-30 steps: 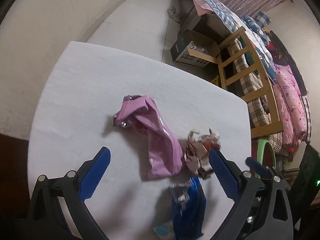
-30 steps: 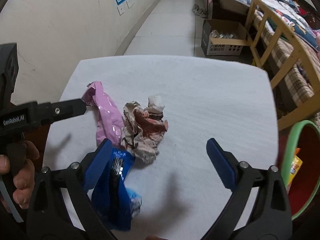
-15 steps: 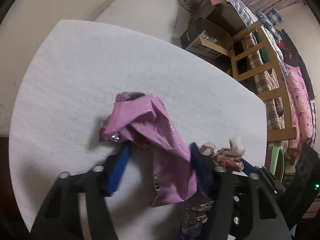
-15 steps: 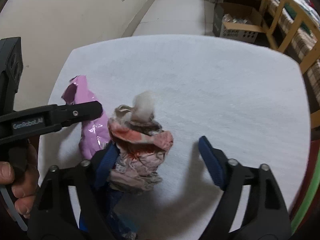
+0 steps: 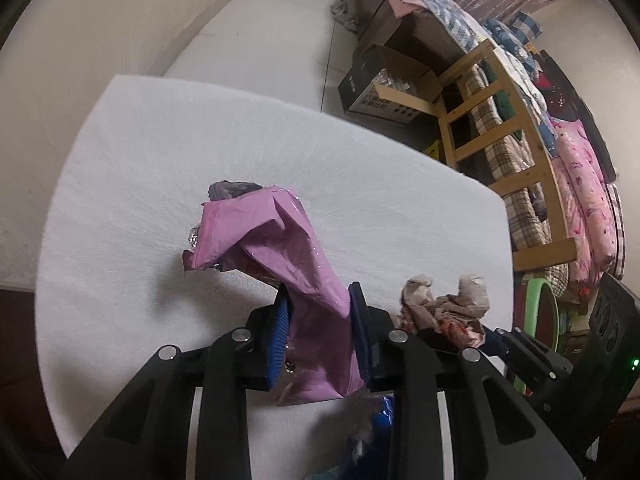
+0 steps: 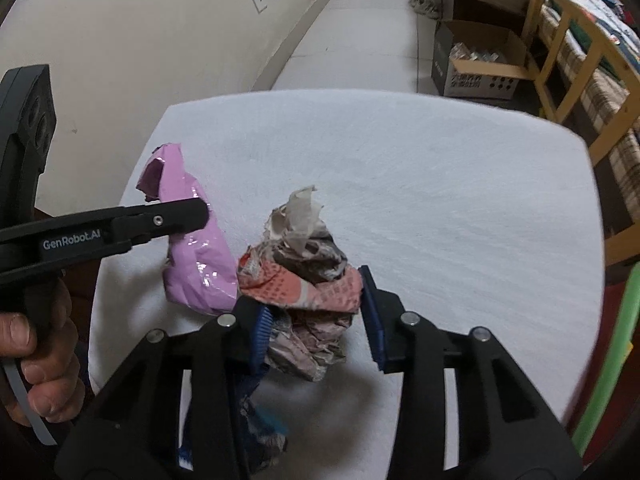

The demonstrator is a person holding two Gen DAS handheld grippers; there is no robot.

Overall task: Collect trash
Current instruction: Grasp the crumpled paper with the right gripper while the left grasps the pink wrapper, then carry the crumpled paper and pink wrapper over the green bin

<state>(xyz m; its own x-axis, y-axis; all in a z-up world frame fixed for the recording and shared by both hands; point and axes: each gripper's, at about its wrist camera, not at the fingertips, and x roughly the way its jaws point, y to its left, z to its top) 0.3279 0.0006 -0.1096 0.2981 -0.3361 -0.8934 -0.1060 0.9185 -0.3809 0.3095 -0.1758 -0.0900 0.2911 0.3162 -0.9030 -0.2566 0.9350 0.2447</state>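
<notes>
Trash is being taken two pieces at once, one per gripper, and that explains the crowding at the near edge of the table (image 6: 440, 184). The left gripper (image 5: 320, 332) has its blue pads on either side of the lower part of the pink wrapper (image 5: 280, 248), jaws closing and already pressing the plastic so it buckles; the upper end of the wrapper stands up crumpled above them. Just beside it, the right gripper (image 6: 314, 320) is closing around the crumpled paper wad (image 6: 304, 276). Its left pad is buried against the paper and its right pad sits at the wad's edge, so the squeeze looks begun rather than finished. Both tools point steeply down, which I take as the way to pinch soft litter off a flat top without chasing it sideways. A blue wrapper (image 6: 256, 412) lies under the right gripper, not yet taken. A hand (image 6: 36, 360) grips the left tool's handle.

The table is covered in white, fibrous-looking cloth. Beyond it runs a pale floor along a cream wall, with a cardboard box (image 6: 476, 64), a wooden bed frame (image 5: 492, 128) piled with bedding, and a green-rimmed bin (image 6: 612, 356) close by on the right, likely where this goes.
</notes>
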